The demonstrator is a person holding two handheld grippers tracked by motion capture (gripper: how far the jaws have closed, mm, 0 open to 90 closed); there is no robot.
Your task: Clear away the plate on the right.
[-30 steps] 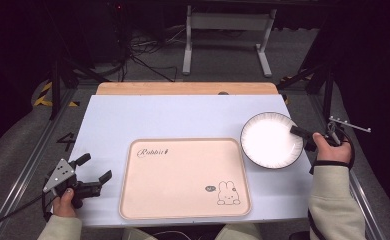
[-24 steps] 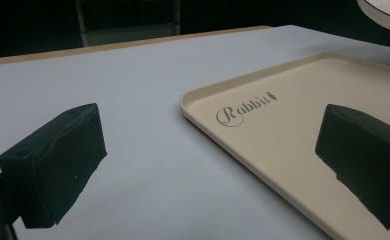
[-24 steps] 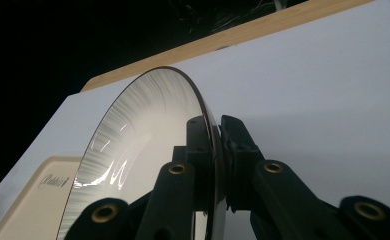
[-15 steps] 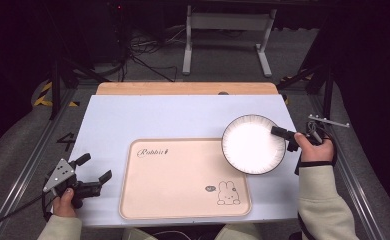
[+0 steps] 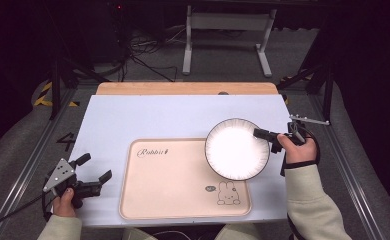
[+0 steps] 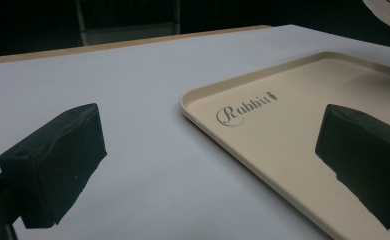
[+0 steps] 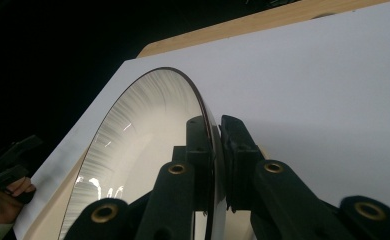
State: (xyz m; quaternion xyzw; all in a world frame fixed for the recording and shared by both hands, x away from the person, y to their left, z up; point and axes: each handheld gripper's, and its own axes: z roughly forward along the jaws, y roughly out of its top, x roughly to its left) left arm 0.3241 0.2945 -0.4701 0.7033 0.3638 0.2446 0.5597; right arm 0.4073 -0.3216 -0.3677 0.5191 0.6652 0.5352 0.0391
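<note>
1. Dark floor with cables and metal stands surrounds a pale blue-white desk (image 5: 133,120) with a wooden strip along its far edge.
2. A beige rectangular plastic tray (image 5: 173,185), printed with "Rabbit" and a small rabbit drawing, lies on the near middle of the desk.
3. The right gripper (image 5: 269,136) has its fingers clamped on the rim of a round white ceramic plate with a dark edge (image 5: 235,149); in the right gripper view the rim (image 7: 203,107) sits between both pads.
4. The plate hangs over the tray's far right corner, so the step in hand looks like carrying it onto the tray; next it probably needs lowering flat, then release.
5. The left gripper (image 5: 91,170) rests near the desk's left corner, fingers wide apart, holding nothing.
</note>
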